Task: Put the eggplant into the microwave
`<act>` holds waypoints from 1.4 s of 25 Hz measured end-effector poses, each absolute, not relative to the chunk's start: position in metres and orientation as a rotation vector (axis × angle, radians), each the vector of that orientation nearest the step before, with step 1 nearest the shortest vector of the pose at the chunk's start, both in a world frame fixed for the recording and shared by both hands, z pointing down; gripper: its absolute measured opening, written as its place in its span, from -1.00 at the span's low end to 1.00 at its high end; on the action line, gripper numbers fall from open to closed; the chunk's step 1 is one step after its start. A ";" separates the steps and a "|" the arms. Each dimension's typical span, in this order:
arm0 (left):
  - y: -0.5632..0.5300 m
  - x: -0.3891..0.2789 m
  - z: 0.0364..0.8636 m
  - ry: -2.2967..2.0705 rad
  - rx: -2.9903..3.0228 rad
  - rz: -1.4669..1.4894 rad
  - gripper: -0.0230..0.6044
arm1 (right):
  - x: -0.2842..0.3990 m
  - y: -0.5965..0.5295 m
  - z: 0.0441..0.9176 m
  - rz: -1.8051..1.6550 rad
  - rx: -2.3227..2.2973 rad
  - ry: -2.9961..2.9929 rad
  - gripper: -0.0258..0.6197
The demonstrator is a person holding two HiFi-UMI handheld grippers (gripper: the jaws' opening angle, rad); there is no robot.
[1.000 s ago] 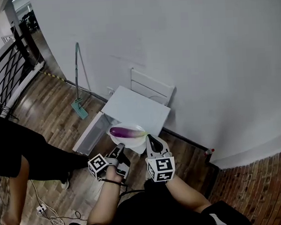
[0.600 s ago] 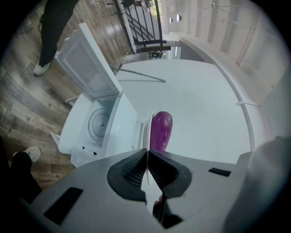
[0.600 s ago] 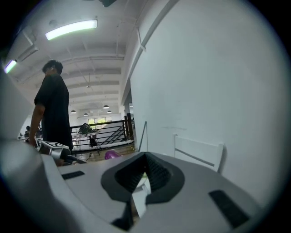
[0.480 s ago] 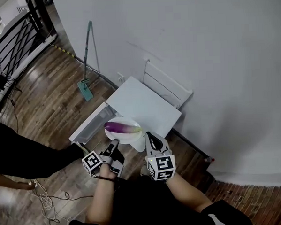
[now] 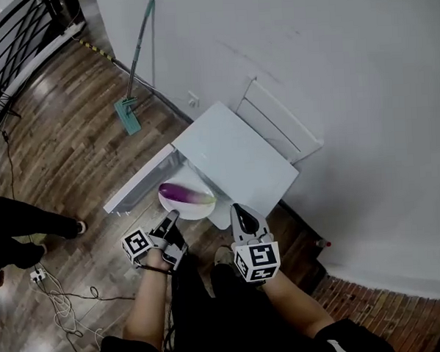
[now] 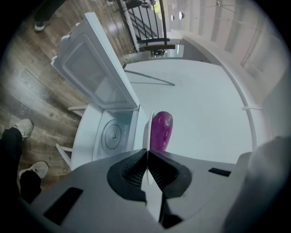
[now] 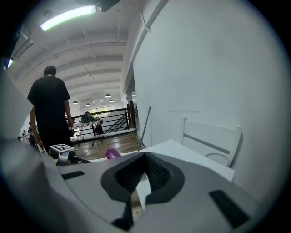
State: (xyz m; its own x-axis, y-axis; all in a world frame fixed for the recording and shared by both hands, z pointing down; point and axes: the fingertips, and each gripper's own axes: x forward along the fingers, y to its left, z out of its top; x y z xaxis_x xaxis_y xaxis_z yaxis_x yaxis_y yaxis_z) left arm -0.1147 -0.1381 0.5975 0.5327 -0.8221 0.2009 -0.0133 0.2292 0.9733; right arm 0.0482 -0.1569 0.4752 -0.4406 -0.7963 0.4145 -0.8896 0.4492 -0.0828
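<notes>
Door: the hinged door (image 5: 136,189) of the boxy white microwave (image 5: 233,152) stands open at left, freeing the cavity (image 6: 111,136).
Left tongs (image 5: 169,218): clamped on the near rim of the round white plate (image 5: 191,211), held level so nothing slides.
Eggplant: the glossy purple eggplant (image 5: 185,193) lies on that plate, just outside the opening.
Right tongs (image 5: 238,209): closed on nothing, right of the plate.
Hidden: the surface under the microwave.

eggplant (image 5: 185,193) on plate (image 5: 181,212) — before microwave (image 5: 237,159) | door (image 5: 136,185) left
</notes>
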 end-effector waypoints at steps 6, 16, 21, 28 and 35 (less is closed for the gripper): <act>-0.150 -0.138 0.666 -0.844 1.251 -0.552 -0.89 | 0.031 -0.166 0.508 0.409 1.422 -2.331 -0.88; -0.204 -0.101 0.765 -0.775 1.303 -0.403 -0.89 | 0.051 -0.163 0.555 0.445 1.478 -2.217 -0.88; -0.232 -0.075 0.794 -0.753 1.318 -0.360 -0.89 | 0.072 -0.154 0.580 0.440 1.496 -2.144 -0.88; -0.269 -0.040 0.814 -0.727 1.344 -0.315 -0.89 | 0.090 -0.149 0.594 0.510 1.603 -2.074 -0.88; -0.302 -0.014 0.830 -0.733 1.357 -0.274 -0.89 | 0.097 -0.138 0.605 0.543 1.622 -2.027 -0.88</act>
State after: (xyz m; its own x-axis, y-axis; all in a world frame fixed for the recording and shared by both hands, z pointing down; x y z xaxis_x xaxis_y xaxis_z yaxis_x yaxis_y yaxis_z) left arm -0.0137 -0.3015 0.8297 0.7515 -0.5785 0.3173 -0.2292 0.2221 0.9477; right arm 0.0972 -0.1376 0.6053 -0.1783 -0.7835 0.5953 -0.9761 0.2171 -0.0068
